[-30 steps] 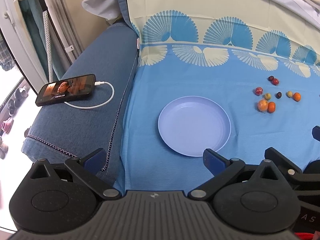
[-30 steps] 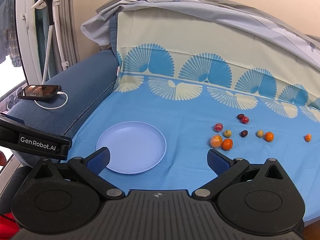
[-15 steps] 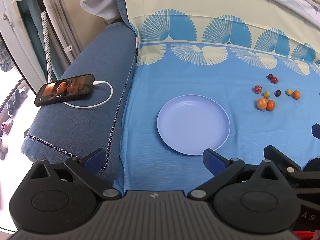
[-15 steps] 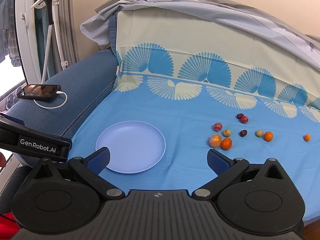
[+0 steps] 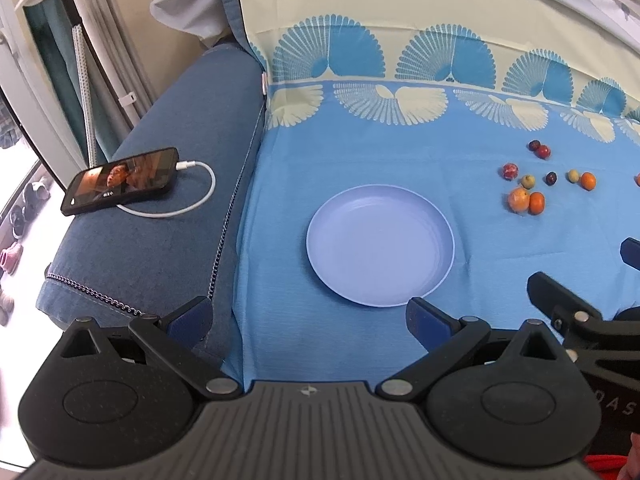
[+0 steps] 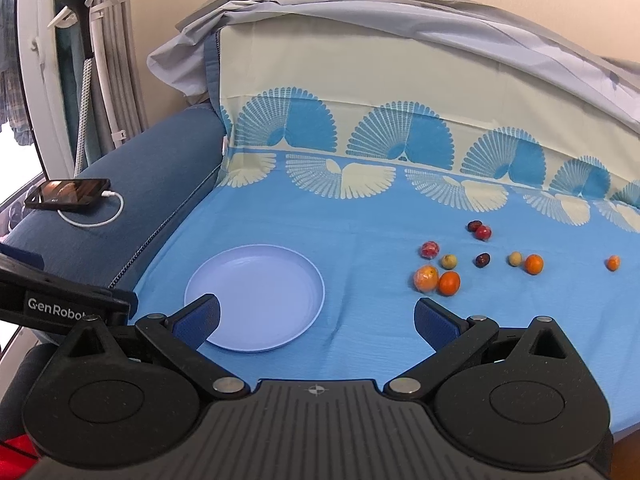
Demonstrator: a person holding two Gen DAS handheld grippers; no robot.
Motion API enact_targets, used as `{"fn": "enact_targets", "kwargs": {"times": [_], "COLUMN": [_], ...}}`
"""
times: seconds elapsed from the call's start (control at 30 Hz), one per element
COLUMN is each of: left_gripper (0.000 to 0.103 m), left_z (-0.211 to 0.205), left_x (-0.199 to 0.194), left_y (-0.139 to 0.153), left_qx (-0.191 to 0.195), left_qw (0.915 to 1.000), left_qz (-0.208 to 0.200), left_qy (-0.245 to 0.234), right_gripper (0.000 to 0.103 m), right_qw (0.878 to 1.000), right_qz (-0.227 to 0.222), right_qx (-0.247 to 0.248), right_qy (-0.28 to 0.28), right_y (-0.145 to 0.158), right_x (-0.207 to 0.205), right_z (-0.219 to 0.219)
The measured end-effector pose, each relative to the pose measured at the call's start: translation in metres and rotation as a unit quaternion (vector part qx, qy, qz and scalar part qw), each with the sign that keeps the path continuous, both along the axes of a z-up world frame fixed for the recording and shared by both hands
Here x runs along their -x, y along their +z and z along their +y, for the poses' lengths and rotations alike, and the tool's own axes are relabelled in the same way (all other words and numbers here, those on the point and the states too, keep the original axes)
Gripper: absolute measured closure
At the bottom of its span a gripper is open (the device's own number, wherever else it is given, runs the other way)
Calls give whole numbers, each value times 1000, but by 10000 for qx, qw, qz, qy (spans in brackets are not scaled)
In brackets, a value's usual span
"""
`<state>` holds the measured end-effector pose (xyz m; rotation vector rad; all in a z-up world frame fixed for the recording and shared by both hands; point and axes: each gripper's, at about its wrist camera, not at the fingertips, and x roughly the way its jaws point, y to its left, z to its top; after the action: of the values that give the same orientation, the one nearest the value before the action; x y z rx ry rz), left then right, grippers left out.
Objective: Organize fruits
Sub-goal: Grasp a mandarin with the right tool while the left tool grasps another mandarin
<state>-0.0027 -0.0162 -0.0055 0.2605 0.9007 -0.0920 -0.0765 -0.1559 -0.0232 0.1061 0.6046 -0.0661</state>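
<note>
Both my left gripper and right gripper were wide apart and held nothing. The fruits lay loose toward the sheet's right side, the plate nearer its left edge. They looked small, round, probably soft; I would pinch each gently across its middle.

Sofa seat under a blue sheet with fan print: lavender plate lies flat on it, small scattered fruits well apart to its right. Phone with white cable plugged in rests on the denim armrest.
</note>
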Motion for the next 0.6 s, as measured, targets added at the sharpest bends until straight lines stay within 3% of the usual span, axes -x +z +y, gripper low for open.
{"fn": "enact_targets", "kwargs": {"times": [0.13, 0.37, 0.5, 0.6], "left_gripper": [0, 0, 0, 0], "left_z": [-3, -30, -63, -98], "left_x": [-9, -25, -41, -57], "left_y": [-3, -5, -11, -23], "left_qx": [2, 117, 284, 204], "left_qw": [9997, 9994, 9980, 9963], "left_qz": [227, 265, 139, 23], "left_qy": [72, -187, -551, -832], "right_gripper": [0, 0, 0, 0], "right_qw": [9996, 9940, 9880, 9822], "right_qz": [-60, -88, -92, -54], "right_qx": [-163, -443, -435, -401], "right_qy": [-215, -999, -1479, -1836], "right_y": [-5, -17, -28, -42], "right_x": [0, -5, -7, -12], "right_z": [-12, -57, -93, -127]}}
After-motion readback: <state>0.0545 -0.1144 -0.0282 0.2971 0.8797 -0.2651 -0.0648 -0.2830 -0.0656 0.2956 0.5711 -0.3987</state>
